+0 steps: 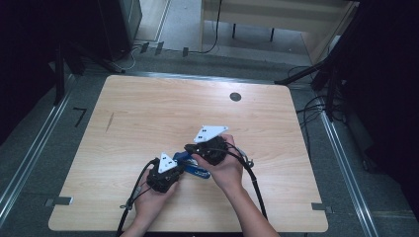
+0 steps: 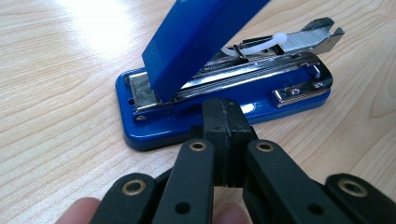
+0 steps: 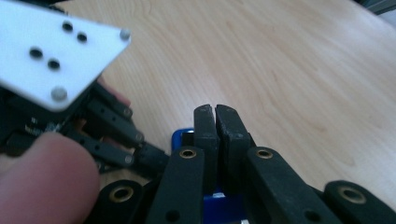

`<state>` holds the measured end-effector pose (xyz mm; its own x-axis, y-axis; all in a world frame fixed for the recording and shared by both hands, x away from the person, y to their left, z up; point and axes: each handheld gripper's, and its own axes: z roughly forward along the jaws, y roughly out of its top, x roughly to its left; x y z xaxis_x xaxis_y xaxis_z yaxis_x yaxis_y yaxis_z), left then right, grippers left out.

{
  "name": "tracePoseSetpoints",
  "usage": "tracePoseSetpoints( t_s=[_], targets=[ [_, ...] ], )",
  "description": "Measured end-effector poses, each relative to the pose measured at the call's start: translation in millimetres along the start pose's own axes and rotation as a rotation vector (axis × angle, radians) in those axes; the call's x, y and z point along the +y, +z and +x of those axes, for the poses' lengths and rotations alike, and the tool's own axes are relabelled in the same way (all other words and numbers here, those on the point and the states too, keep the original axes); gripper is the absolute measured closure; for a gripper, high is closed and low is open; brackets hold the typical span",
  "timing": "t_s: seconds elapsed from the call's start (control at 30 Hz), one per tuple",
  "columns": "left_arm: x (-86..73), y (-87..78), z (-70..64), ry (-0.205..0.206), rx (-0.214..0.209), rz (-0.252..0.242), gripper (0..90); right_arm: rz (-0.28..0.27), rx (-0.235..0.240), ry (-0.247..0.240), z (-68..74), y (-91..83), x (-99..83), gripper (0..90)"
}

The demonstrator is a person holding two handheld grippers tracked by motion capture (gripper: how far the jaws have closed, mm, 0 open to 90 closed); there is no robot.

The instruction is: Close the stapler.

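On the near-centre of the wooden worktop [image 1: 148, 113], largest item first:

1. Worktop: pale wood grain, a round dark grommet [image 1: 235, 97] toward the far edge.

2. Blue stapler [image 2: 224, 100]: lies flat between the two grippers, base on the wood, its blue cover [image 2: 201, 37] swung up and back. The metal staple channel [image 2: 261, 63] and white pusher spring [image 2: 261, 43] are exposed, which suggests it is held open for loading or clearing. Whether staples sit in the channel is hard to make out.

3. Right gripper [image 3: 216, 116]: fingers nearly together, seemingly clamped on the raised cover to keep it up; the contact itself is hidden behind the fingers, with blue showing just beyond and beneath them.

4. Left gripper [image 2: 227, 109]: fingers closed on nothing, tips just beside the stapler's base, likely steadying it; whether they touch is unclear.
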<state>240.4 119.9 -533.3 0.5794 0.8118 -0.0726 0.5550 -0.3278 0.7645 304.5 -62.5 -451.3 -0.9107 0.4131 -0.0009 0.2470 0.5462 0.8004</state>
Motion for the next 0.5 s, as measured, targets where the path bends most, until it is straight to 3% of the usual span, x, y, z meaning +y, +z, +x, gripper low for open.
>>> tracePoseSetpoints(
  t_s=[0.23,0.5],
  targets=[
    [0.0,-0.3,0.2,0.005,0.000,0.004,90.0,0.042,0.012,0.026,-3.9,2.5,-15.9,89.9],
    [0.0,-0.3,0.3,0.005,0.000,0.004,90.0,0.052,-0.003,0.043,-5.5,2.1,-27.8,90.0]
  ],
)
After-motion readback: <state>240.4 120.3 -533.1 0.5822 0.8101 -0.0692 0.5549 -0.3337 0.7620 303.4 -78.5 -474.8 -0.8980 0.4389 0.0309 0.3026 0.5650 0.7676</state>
